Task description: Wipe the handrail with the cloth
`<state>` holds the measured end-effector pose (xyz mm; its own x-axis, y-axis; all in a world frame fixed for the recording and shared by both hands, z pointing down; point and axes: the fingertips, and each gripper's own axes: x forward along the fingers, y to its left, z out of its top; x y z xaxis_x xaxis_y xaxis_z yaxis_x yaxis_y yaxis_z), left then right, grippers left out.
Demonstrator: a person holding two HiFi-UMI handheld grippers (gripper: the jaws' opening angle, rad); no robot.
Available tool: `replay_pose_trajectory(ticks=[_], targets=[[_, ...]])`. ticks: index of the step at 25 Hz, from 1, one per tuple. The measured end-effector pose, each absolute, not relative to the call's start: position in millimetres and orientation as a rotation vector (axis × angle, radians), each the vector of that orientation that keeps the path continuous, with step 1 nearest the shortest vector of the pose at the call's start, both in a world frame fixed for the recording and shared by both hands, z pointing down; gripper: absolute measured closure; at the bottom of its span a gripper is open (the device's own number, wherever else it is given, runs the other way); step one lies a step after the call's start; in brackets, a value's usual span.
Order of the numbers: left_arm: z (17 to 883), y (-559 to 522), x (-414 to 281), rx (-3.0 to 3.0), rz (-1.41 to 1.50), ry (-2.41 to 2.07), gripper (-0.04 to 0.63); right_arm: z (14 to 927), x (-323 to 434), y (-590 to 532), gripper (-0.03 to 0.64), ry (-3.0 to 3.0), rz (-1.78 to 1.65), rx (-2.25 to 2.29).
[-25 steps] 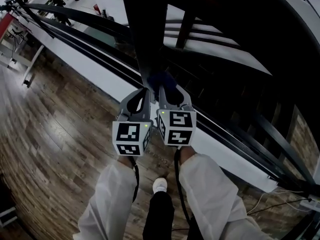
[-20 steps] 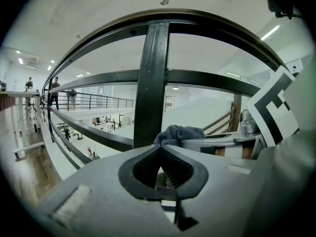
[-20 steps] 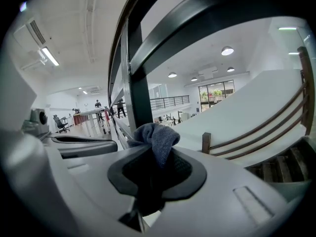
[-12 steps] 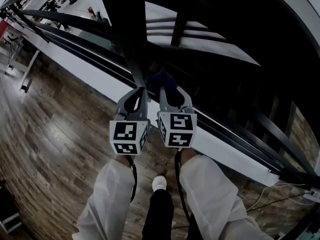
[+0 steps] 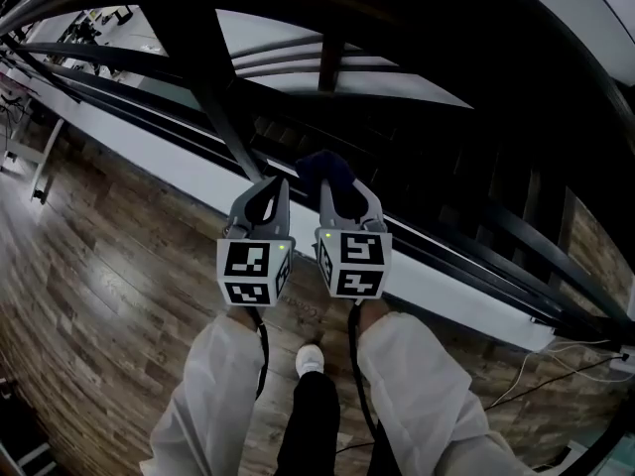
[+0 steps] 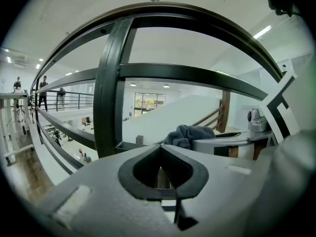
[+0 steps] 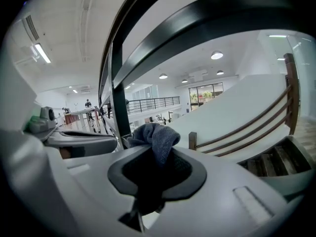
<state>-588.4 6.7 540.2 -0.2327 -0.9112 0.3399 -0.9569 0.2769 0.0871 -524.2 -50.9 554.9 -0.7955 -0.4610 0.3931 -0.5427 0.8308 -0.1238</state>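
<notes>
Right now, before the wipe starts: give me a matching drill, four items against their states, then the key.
Items:
1. left gripper
2. right gripper
3. cloth
4. handrail

States:
A. dark bar arching above both grippers
B. jaws together, nothing between them
C. jaws clamped on fabric
D. grey-blue, bunched, poking out past the jaw tips

Pairs: 1-B, 2-C, 3-D, 4-A
</notes>
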Motion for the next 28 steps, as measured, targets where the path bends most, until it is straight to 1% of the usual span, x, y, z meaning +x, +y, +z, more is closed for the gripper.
replay_pose_trajectory(ticks=[13,28], targets=[[535,-38,-483,1.869,0.254,-2.100,0.597,551,-415,-83,0.549,-2.613,0.363,0.907],[540,-67,-388,1.963,0.287,-2.006,0.597,552,-312,-108,0.549,-2.575,0.365,1.025]])
